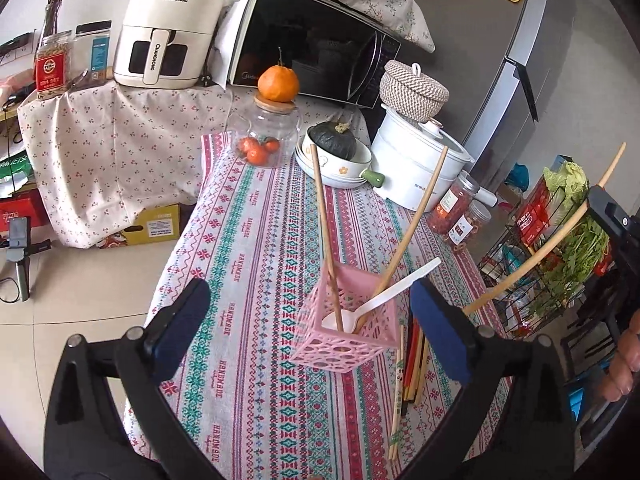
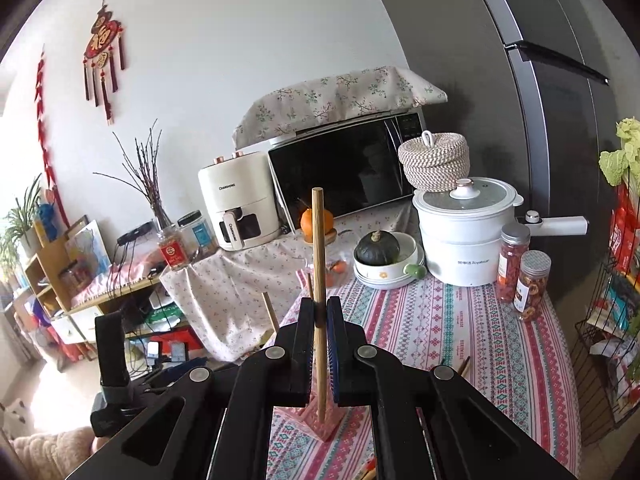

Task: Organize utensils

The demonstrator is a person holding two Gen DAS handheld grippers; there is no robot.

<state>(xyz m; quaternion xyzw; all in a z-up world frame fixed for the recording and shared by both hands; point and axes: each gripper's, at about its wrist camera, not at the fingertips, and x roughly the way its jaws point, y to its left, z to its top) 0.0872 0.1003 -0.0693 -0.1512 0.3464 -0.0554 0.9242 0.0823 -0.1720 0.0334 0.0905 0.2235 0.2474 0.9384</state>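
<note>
At frame centre, the right gripper [image 2: 320,320] pinches an upright wooden chopstick [image 2: 319,240] above the pink basket [image 1: 347,320]. The left gripper [image 1: 308,332], spread wide and holding nothing, fills the lower frame around that basket on the tablecloth [image 1: 248,240].

I see pink lattice basket [image 1: 347,322] ahead of my left tool, white spoon [image 1: 380,302] inside, tan chopsticks [image 1: 326,236]. Tablecloth [image 1: 256,264] beneath: pink-teal-white striped geometric bands. Orange tangerine [image 1: 278,84] beyond.
</note>
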